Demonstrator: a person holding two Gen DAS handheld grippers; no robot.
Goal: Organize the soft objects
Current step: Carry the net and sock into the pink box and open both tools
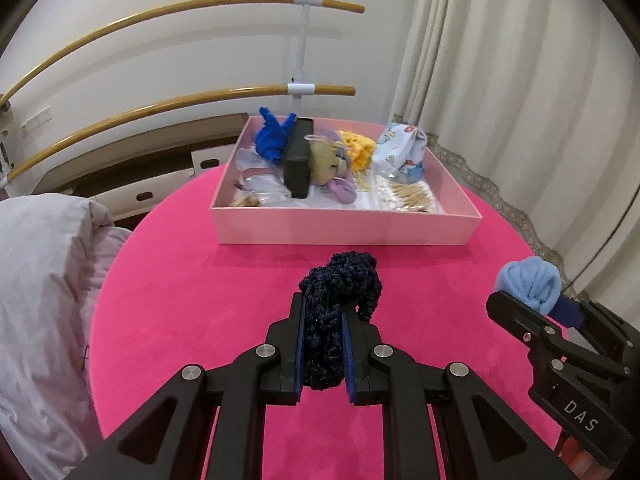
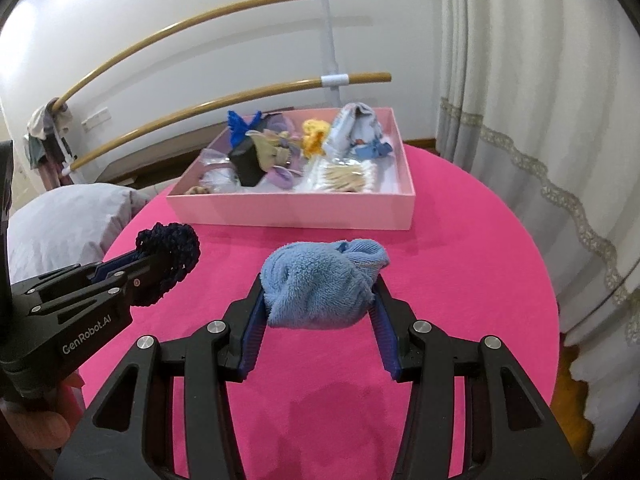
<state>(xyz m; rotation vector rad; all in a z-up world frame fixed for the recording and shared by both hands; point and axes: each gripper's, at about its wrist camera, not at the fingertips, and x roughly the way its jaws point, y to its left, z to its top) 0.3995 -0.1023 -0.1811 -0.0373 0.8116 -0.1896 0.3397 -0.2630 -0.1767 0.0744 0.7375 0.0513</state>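
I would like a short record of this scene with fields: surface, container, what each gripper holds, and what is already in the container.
surface: round pink table
container: pink box, open, at the far side of the table
left gripper: shut on dark blue knitted piece
right gripper: shut on light blue towel
both held items: in front of the box, not yet inside
box contents: blue yarn item, black block, yellow knitted item, patterned cloth, cotton swabs

Navy knit bundle [image 1: 340, 280]; light-blue towel [image 2: 320, 284]; pink box [image 1: 344, 230].
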